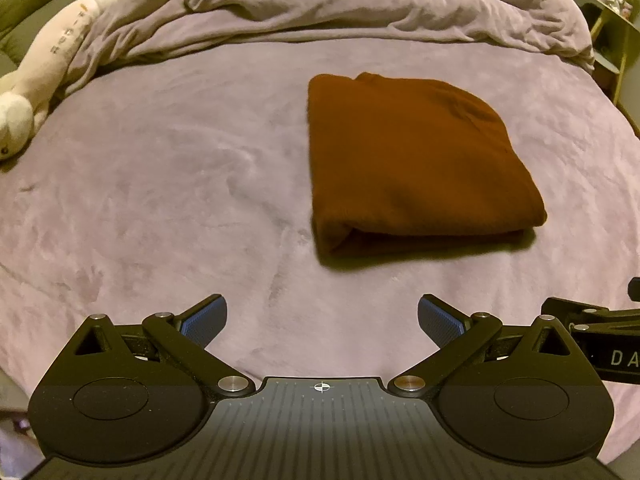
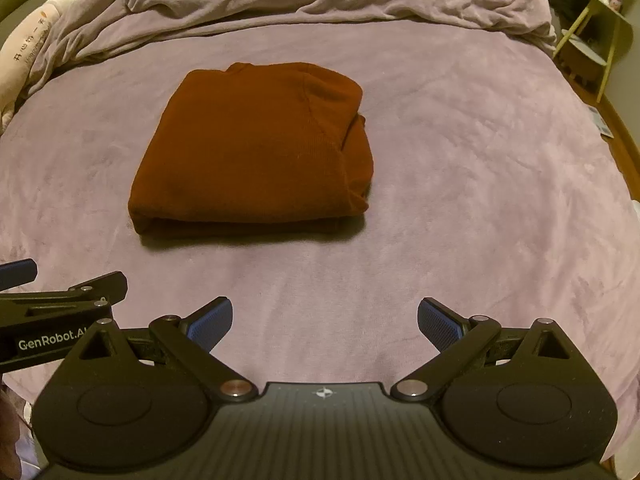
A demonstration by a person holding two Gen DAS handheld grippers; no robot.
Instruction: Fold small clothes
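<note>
Two tools in view, both held low over the near part of the bed, side by side and apart from the garment. Left tool (image 1: 322, 322): jaws spread wide, blue pads facing each other across a broad gap, nothing between them. Right tool (image 2: 325, 322): same condition, jaws wide apart, empty. Each wrist view catches the edge of the other tool at its side; the left tool's black body carries white lettering.

Rust-brown garment (image 2: 252, 148) lies on the lilac bed cover (image 2: 480, 200), folded into a compact, roughly rectangular bundle. Top layer flat and smooth. Near edge shows stacked layers with a rounded fold. On its right side, seen from the right wrist, the layers bunch slightly and a tucked portion sticks out. From the left wrist the bundle sits ahead and to the right; from the right wrist, ahead and to the left, so it lies roughly between the two tools' lines of sight. Neither tool touches it.

Beyond the garment, a rumpled lilac duvet (image 1: 360, 0) is heaped across the far part of the bed. Cream plush toy (image 1: 44, 68) with printed characters lies along the far left edge. Small stand (image 2: 596, 20) at far right, off the bed; items on it too small to identify.
</note>
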